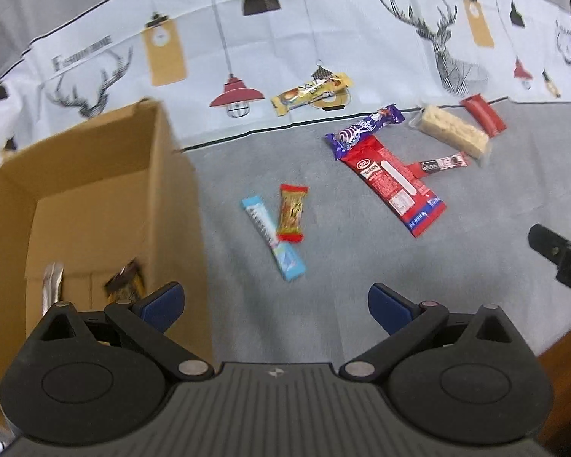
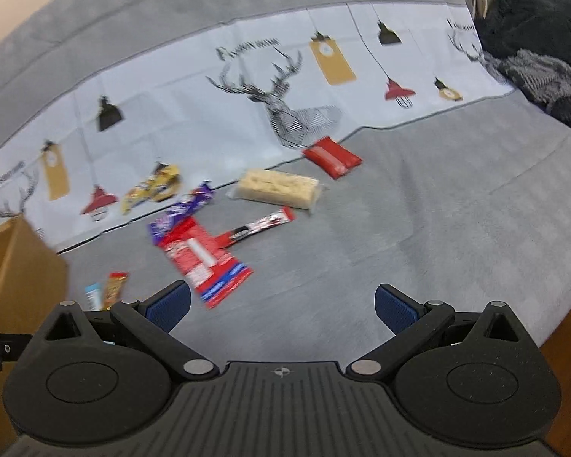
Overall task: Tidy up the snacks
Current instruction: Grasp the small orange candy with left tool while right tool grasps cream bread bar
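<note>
So on the far left there's an open brown cardboard box [image 1: 95, 175] sitting on the grey felt-like tabletop [image 1: 323, 285], with a silver wrapper [image 1: 52, 285] and a dark brown-and-gold wrapper [image 1: 125, 282] already down in its near end. Just right of the box, a light blue stick pack [image 1: 273, 238] lies with its long axis running from upper left down to lower right, and a small red-and-gold candy bar [image 1: 292, 213] sits right beside it, touching or nearly so, pointing almost straight away from the camera. Further back a yellow snack bar [image 1: 311, 93] lies on the white cloth printed with deer and lamps [image 1: 285, 49], angled up to the right. Then comes a purple wrapper [image 1: 363, 129] tilted the same way, its lower end meeting a long red packet [image 1: 394, 184] that slants down to the right, with a thin red-and-black stick [image 1: 439, 163] poking out from its side. Past those, a pale crumbly bar in clear wrap [image 1: 453, 133] and a small red pouch [image 1: 483, 114] sit close together. The left gripper [image 1: 276, 304] hangs above the table by the box, jaws spread wide, holding nothing. The right gripper [image 2: 281, 304] is likewise wide apart and empty, over bare grey surface.
</note>
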{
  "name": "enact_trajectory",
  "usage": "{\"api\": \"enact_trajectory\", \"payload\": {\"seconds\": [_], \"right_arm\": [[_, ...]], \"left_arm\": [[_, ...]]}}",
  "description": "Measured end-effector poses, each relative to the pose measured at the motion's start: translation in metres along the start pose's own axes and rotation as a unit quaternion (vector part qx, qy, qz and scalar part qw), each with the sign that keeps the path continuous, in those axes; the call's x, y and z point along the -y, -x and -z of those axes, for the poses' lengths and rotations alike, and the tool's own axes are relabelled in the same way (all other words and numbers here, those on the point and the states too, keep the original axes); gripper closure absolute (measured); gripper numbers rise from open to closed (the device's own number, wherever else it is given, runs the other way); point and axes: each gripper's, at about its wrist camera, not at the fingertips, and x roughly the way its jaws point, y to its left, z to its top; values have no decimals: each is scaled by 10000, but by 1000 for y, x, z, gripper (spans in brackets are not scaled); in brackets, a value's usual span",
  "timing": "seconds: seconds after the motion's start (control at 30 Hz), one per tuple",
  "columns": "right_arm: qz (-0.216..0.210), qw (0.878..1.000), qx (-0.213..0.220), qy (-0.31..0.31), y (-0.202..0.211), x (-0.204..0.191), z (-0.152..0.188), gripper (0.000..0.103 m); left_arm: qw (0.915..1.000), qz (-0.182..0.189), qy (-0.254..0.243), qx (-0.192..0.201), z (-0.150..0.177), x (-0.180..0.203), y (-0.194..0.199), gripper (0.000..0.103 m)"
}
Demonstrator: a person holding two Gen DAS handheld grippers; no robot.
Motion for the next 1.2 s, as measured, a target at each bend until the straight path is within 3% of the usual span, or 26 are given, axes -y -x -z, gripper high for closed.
{"api": "enact_trajectory", "payload": {"seconds": [0.33,0.57,0.73,0.9,1.0,1.03,1.2], "right_arm": [[16,9998,-212,1,-60,5,-30,1],[79,9986,-146,511,-97,5,-50,1],[-33,9945,-102,1041,-134,2,-69,1],[-120,9898,-35,1419,-166,-5,-83,1],[-227,9868,-104,1602,-184,-11,-90,1],[-257,9854,-155,1677,-190,-14,-92,1],[-310,9761,-358,2119,-224,-31,-97,1]], "left_arm": [[9990,-105,-305,-293,-43,19,-69,0],[9930,537,-819,-666,-77,16,-112,0],[9881,657,-927,-1039,-99,7,-150,0],[9832,768,-754,-1475,-100,2,-179,0],[9811,959,-854,-1449,-97,3,-183,12],[9804,991,-864,-1465,-97,4,-185,21],[9782,1134,-904,-1489,-97,6,-187,24]]}}
